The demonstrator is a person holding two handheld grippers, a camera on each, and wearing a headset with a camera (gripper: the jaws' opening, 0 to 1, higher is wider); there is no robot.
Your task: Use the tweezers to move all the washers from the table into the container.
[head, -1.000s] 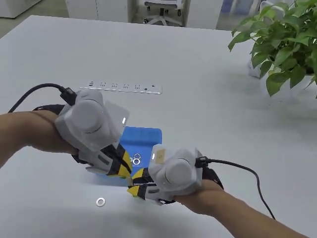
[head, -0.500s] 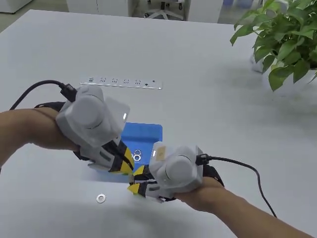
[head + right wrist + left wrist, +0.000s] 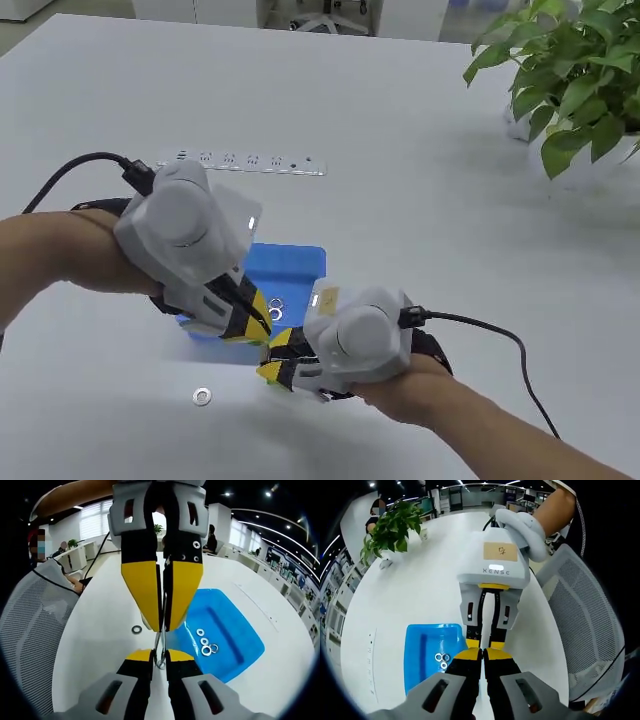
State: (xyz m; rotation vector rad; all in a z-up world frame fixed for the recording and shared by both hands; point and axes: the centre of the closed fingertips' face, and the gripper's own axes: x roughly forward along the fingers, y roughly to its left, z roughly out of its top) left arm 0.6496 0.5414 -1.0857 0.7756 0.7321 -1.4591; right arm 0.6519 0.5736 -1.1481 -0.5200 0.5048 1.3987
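My two grippers meet tip to tip over the near edge of the blue container (image 3: 292, 268). The left gripper (image 3: 258, 328) comes in from the left and the right gripper (image 3: 276, 366) from below. Thin metal tweezers (image 3: 161, 642) run between both sets of yellow pads. The left gripper (image 3: 482, 655) is shut on one end and the right gripper (image 3: 160, 658) is shut on the other. Several washers (image 3: 275, 314) lie in the container (image 3: 227, 640), also as washers (image 3: 205, 643) and washers (image 3: 441, 658). One loose washer (image 3: 202, 397) lies on the table, the same washer (image 3: 136, 629).
A white power strip (image 3: 245, 163) lies behind the container. A potted plant (image 3: 575, 75) stands at the far right. Cables (image 3: 480, 335) trail from both grippers. A mesh chair (image 3: 590, 630) and people sit off the table's edge.
The grippers stay joined over the container's edge, shifted only slightly. The head camera has moved a little. The loose washer has not moved.
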